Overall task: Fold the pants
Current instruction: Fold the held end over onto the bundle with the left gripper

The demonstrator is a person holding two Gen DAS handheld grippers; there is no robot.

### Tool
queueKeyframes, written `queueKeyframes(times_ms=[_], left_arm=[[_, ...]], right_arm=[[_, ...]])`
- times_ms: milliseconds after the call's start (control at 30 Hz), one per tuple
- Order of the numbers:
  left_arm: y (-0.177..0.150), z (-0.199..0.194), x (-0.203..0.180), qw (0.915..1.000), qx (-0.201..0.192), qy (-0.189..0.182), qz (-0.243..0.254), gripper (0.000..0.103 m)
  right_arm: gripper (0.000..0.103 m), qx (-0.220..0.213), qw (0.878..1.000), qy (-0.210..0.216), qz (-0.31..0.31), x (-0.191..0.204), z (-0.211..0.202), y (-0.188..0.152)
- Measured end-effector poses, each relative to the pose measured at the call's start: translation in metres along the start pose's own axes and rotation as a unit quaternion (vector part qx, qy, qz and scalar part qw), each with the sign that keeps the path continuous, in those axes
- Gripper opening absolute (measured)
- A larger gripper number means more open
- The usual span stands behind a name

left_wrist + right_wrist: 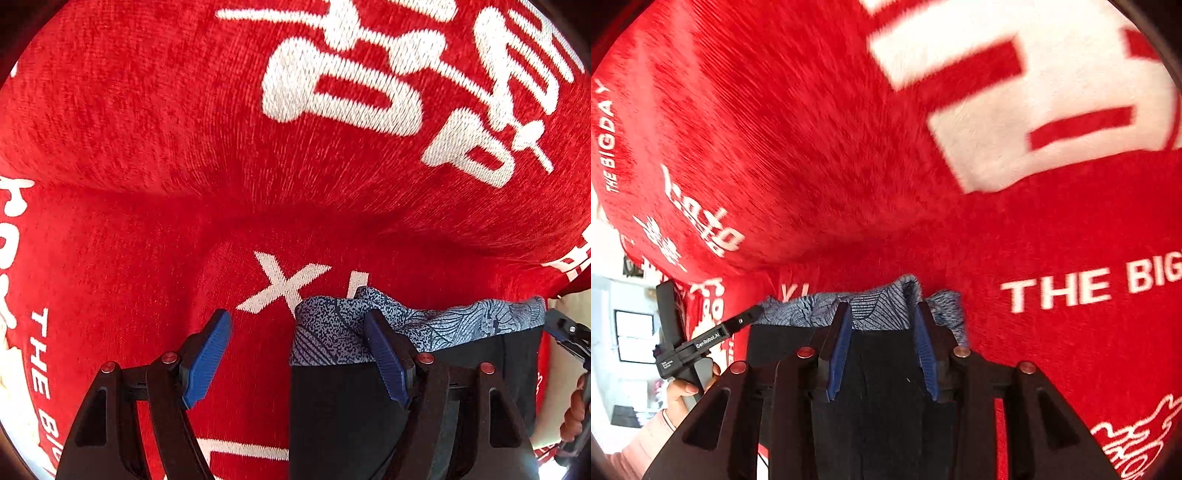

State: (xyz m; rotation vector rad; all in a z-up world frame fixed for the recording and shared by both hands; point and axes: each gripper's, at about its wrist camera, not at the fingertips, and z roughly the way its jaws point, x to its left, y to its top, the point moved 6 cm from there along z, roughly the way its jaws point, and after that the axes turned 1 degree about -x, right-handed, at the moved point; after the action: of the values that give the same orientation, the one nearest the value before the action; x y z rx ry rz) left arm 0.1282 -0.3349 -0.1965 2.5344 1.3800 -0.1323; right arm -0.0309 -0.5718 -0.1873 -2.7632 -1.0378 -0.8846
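Lying: dark navy pants (886, 387) w/ blue-grey leaf-print lining turned out at the far edge, on a red plush blanket (147, 129) w/ white lettering; both wrist views look steeply down on it.
Pants spot: lower centre of right wrist view; lower right of left wrist view.
Left gripper (301, 354): blue-padded fingers (207, 365) wide apart. Left pad over bare blanket; right pad at the pants' printed corner, against or just over the cloth, can't tell which. Nothing pinched.
Right gripper (882, 354): pads part-closed, either side of a strip of dark fabric near the printed edge; whether they press on it, can't tell.
Hands: left hand (683, 391) w/ pale pink sleeve grips its tool handle; right hand (574, 410) at frame edge.
Blur: blanket streaked in right wrist view.
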Motion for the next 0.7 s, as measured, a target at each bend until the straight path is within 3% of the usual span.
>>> queueKeyframes(times_ms=[33,67,133,200,300,467,533,567,700], left_arm=[[0.002,0.001,0.002,1.0000,0.001,0.001,-0.001,0.075],[0.001,0.000,0.003,1.0000,0.002,0.001,-0.005,0.075],[-0.001,-0.001,0.001,1.0000,-0.003,0.000,-0.003,0.075],[0.004,0.001,0.001,0.9999,-0.008,0.004,0.006,0.075],[0.001,0.007,-0.002,0.9997,-0.011,0.017,0.012,0.084],[-0.003,0.010,-0.003,0.9983,-0.028,0.047,0.020,0.084],[-0.004,0.002,-0.003,0.9975,-0.038,0.056,0.019,0.084],[-0.005,-0.005,-0.001,0.9969,-0.044,0.063,0.020,0.084],[-0.023,-0.037,-0.001,0.9968,-0.055,0.047,0.034,0.084]], right_arm=[[0.014,0.017,1.000,0.002,0.005,-0.001,0.007,-0.001],[0.010,0.027,1.000,0.002,0.005,0.001,0.011,-0.001],[0.007,0.022,1.000,0.000,-0.016,0.010,0.004,-0.003],[0.007,0.015,0.999,-0.031,-0.041,0.011,-0.004,-0.009],[0.008,0.038,0.996,-0.067,-0.034,-0.010,0.006,-0.021],[0.016,0.020,0.997,-0.079,-0.017,-0.015,0.018,-0.025],[0.036,0.013,0.996,-0.087,-0.008,-0.016,0.014,-0.028],[0.041,0.013,0.995,-0.095,-0.005,-0.025,0.005,-0.031],[0.042,0.005,0.993,-0.119,-0.005,-0.033,-0.022,-0.049]])
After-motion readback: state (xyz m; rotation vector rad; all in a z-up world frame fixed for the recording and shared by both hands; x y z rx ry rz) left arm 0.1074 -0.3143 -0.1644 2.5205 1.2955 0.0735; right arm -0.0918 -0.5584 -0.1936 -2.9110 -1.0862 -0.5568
